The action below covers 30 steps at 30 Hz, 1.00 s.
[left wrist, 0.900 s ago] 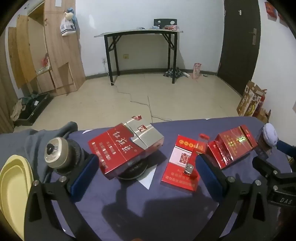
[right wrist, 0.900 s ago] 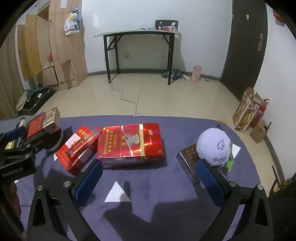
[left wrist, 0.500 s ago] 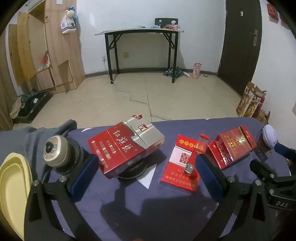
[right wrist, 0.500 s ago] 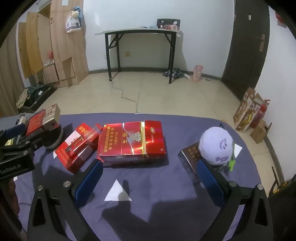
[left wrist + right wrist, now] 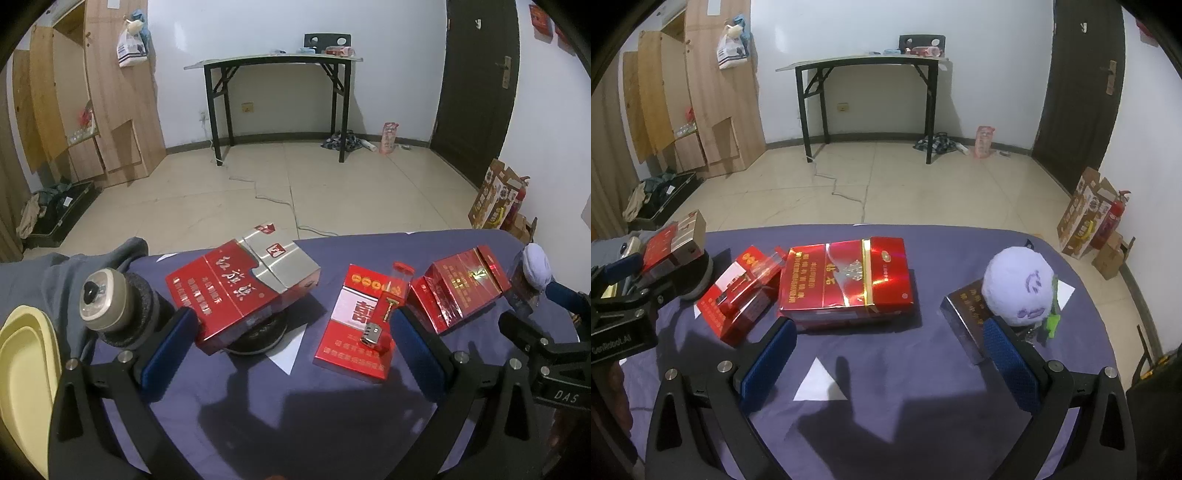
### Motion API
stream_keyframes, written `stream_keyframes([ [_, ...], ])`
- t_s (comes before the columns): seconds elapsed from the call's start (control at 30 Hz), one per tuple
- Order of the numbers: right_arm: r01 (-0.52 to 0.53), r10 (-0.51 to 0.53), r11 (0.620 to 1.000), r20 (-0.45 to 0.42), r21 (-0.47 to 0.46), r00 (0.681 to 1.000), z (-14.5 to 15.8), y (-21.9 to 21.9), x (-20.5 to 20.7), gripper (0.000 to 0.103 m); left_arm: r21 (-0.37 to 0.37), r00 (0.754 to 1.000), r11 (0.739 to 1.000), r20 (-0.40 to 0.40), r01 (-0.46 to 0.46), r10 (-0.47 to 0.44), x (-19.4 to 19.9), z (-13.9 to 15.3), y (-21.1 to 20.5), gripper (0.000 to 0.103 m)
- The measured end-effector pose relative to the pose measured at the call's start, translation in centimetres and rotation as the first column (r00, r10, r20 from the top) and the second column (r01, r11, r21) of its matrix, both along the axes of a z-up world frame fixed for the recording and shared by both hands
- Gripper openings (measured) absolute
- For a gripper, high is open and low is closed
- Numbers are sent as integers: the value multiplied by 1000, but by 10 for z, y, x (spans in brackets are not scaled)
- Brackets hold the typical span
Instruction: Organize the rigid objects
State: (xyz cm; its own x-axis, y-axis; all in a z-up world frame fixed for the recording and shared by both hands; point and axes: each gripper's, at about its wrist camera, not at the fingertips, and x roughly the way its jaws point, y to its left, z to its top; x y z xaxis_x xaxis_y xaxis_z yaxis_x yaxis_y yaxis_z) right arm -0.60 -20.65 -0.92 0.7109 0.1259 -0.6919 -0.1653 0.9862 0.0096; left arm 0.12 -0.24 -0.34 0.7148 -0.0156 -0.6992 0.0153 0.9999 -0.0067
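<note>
Purple cloth-covered table, round-edged, bearing all items.

Left gripper: blue-padded jaws spread wide, nothing between the pads, hovering above the cloth. Right gripper: same stance, jaws fully apart, empty, over a white paper triangle.

Red-and-silver carton: tilted, propped on a dark round disc, just beyond the left pad of the left gripper.
Flat red-and-white carton: lying on the cloth, centre-right in the left wrist view; small clear red-capped case resting along its far right edge, small metallic cube-like item sitting on its near part.
Glossy red carton with gold band: lying flat, mid-table, beyond the right gripper's left pad; just right of the flat red-and-white carton.
Dark brown box: right side of table, partly behind the right pad of the right gripper.
White plush ball with purple markings: resting on the dark brown box; small green tag at its right side.
Black cylindrical item with beige cap: lying at the left table edge on grey fabric.
Yellow tray: far left, partly cut off.
Background: black folding table against the white wall.
</note>
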Motion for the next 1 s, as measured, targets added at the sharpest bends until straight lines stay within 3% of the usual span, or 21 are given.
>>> stream_keyframes([
  [1.0,-1,1,1000,10,-16,1000,1,0,0,102,-9,1000,1000,-5,19,-19,0,1,-6,103],
])
